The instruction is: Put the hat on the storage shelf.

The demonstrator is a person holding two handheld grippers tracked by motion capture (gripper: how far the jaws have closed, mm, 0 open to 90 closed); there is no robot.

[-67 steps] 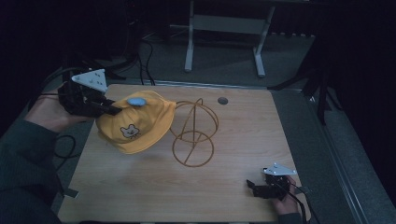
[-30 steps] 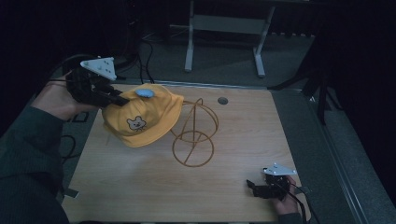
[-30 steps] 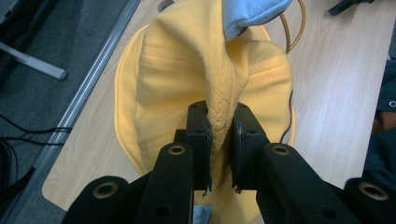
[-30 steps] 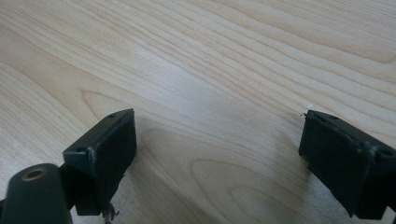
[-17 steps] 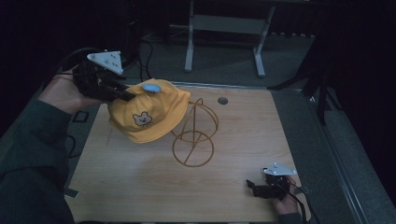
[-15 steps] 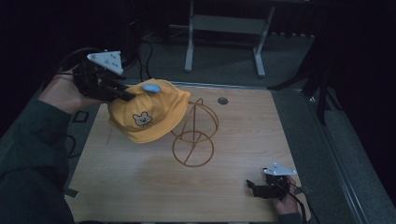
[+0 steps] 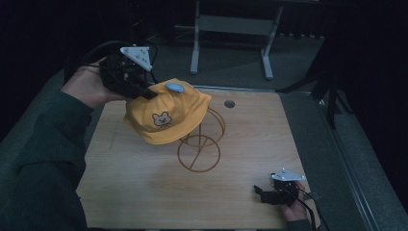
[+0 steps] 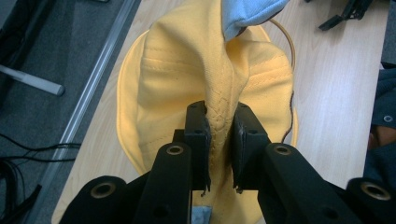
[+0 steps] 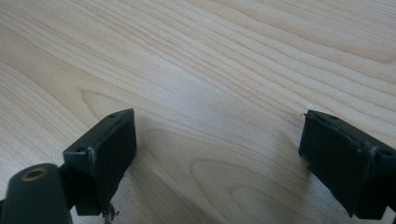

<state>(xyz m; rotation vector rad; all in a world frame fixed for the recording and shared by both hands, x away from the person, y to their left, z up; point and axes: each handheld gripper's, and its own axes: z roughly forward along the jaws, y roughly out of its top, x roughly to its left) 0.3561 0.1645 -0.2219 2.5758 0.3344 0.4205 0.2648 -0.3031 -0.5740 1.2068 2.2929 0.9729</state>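
A yellow cap (image 7: 168,115) with a small bear patch and a pale blue top button hangs in the air above the wooden table (image 7: 144,192), over the copper wire stand (image 7: 199,144). My left gripper (image 7: 144,91) is shut on a pinched fold of the cap's fabric (image 8: 219,126), holding it from the left. The stand's ring base lies on the table, and its upright loop is partly hidden behind the cap. My right gripper (image 7: 262,191) rests low at the table's front right, open, with bare wood between its jaws (image 9: 217,154).
A small dark round hole (image 7: 229,103) sits near the table's far edge. A grey metal frame (image 7: 231,29) stands on the floor beyond the table. Cables (image 8: 28,154) lie on the floor at the left. Bare wood stretches across the front and left of the table.
My left gripper has lifted the cap and carried it right, from the table's left side to over the wire stand. The right gripper has stayed where it was.
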